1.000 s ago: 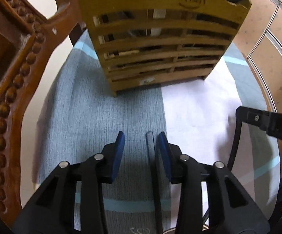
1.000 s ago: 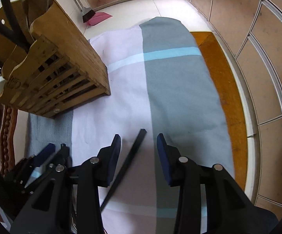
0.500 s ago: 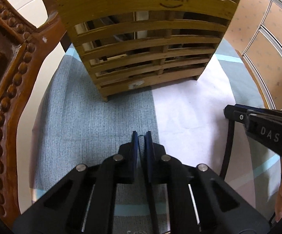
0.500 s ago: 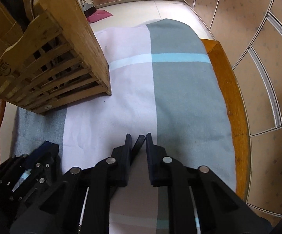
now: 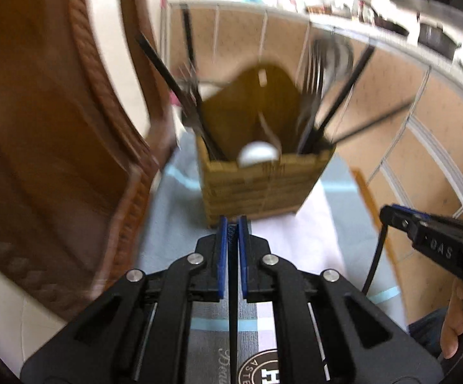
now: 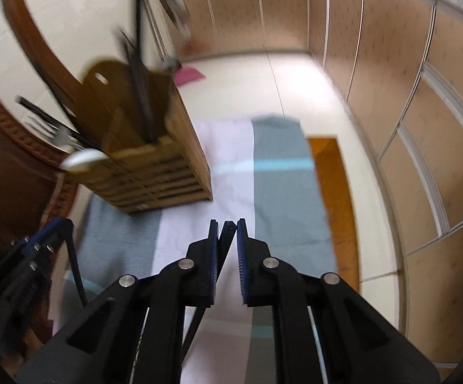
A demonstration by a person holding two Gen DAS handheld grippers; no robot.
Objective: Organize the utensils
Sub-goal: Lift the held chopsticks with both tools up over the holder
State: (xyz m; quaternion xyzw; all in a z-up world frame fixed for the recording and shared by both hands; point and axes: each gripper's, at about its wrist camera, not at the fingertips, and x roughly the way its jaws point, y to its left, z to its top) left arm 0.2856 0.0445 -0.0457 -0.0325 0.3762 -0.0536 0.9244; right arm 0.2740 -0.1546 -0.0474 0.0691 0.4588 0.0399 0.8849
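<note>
Each claw, left (image 5: 233, 224) and right (image 6: 227, 226), grips one black chopstick (image 5: 232, 288), lifted so we can drop them into the holder (image 5: 263, 185).

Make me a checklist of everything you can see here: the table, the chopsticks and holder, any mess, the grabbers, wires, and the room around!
Surface: grey, white and light-blue striped cloth over a wooden tabletop.
Job's things: wooden slatted utensil holder stands upright on the cloth, holding forks, black chopsticks and a white spoon. One black chopstick is in the left gripper, another black chopstick in the right.
Clutter: nothing seen.
Grippers: left gripper shut on its chopstick; right gripper shut on its chopstick, jaws having just been closing.
Cables: nothing seen.
Surroundings: carved wooden chair, pale floor, tan panelled wall, pink item on floor.
</note>
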